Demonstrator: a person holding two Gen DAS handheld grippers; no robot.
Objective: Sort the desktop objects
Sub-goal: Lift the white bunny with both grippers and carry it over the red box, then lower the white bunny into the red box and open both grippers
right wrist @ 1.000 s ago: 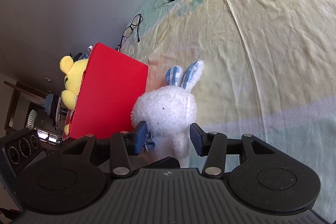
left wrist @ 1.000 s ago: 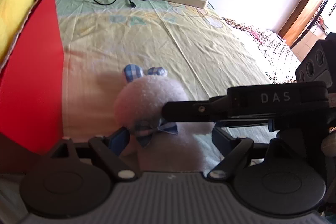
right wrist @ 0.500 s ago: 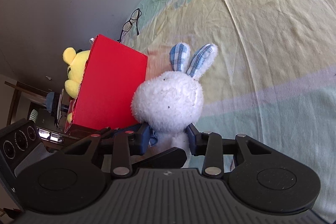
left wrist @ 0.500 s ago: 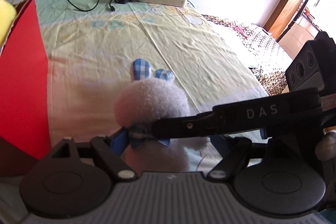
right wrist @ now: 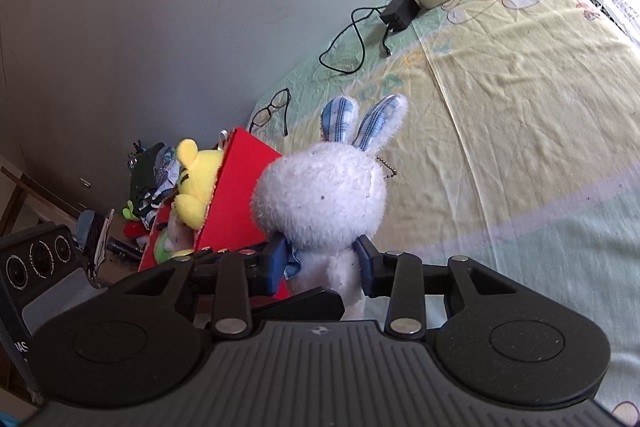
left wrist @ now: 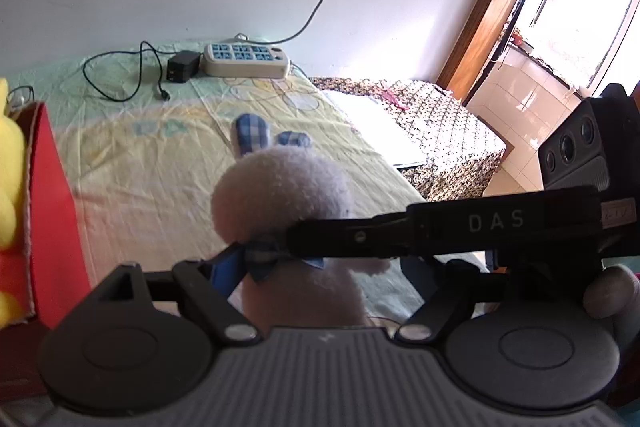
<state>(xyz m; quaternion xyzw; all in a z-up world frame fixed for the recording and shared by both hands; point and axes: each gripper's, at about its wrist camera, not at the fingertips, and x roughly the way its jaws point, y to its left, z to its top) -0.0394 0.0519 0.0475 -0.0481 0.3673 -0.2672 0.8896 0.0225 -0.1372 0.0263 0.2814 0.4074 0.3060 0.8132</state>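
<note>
A white plush rabbit [right wrist: 320,195] with blue checked ears and a bow hangs above the yellow-green sheet [right wrist: 520,107]. My right gripper [right wrist: 320,261] is shut on the rabbit's neck and holds it up. In the left wrist view the rabbit [left wrist: 280,195] sits between the spread fingers of my left gripper [left wrist: 320,267], which is open, and the right gripper's black finger crosses in front of it. A red box [right wrist: 240,195] stands just left of the rabbit and holds a yellow plush [right wrist: 196,183]. The box [left wrist: 52,211] also shows in the left wrist view.
A beige power strip [left wrist: 246,61] with a black adapter [left wrist: 182,67] and a cable lies at the far edge by the wall. Glasses [right wrist: 272,111] lie behind the red box. A patterned cloth [left wrist: 432,131] with a white book covers the bed's right part.
My right gripper closed on the rabbit's neck and lifted it off the sheet. Both views rose and tilted up, so more of the wall and the power strip shows.
</note>
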